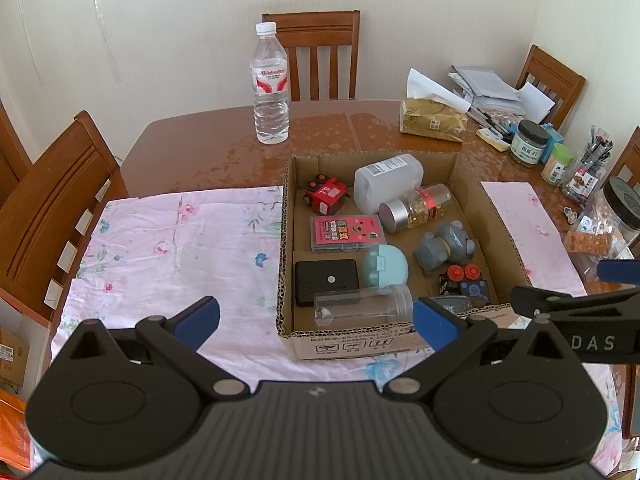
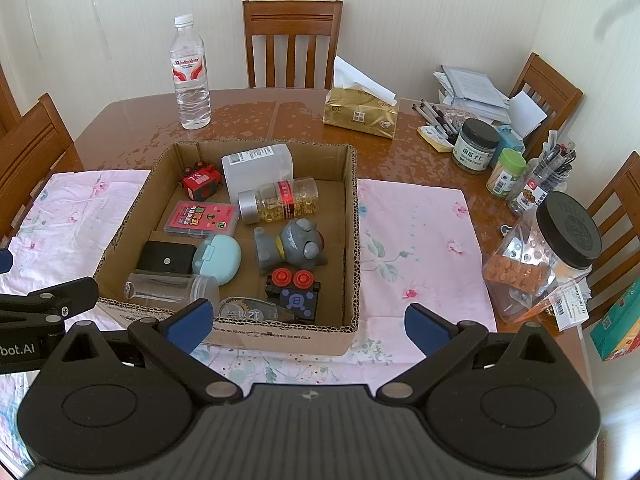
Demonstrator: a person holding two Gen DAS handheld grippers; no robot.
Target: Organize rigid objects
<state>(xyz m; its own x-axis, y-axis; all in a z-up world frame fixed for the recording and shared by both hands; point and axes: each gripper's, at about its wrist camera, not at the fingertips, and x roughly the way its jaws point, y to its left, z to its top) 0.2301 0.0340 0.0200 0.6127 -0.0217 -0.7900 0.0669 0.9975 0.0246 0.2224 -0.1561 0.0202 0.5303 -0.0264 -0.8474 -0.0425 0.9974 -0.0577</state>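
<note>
Meanwhile, we hold both claws released and empty above the near edge of the cardboard box (image 2: 256, 336), which sits on a pink floral cloth (image 2: 416, 232) spread over the desk (image 2: 400, 148). The left claw (image 1: 316, 320) hovers at the box's 6 o'clock rim, the right claw (image 2: 308, 320) just beside it toward 5 o'clock, both level and pointing forward. Inside, the rigid objects lie packed together: a white container (image 2: 258, 170) at 12 o'clock, a pill bottle (image 2: 280, 200) on its side, a grey toy figure (image 2: 292, 246) at centre, and a clear jar (image 2: 172, 288) at 7 o'clock. We judge they were gathered there so sorting starts from one place. A water bottle (image 2: 190, 76) stands well apart at 11 o'clock.
</note>
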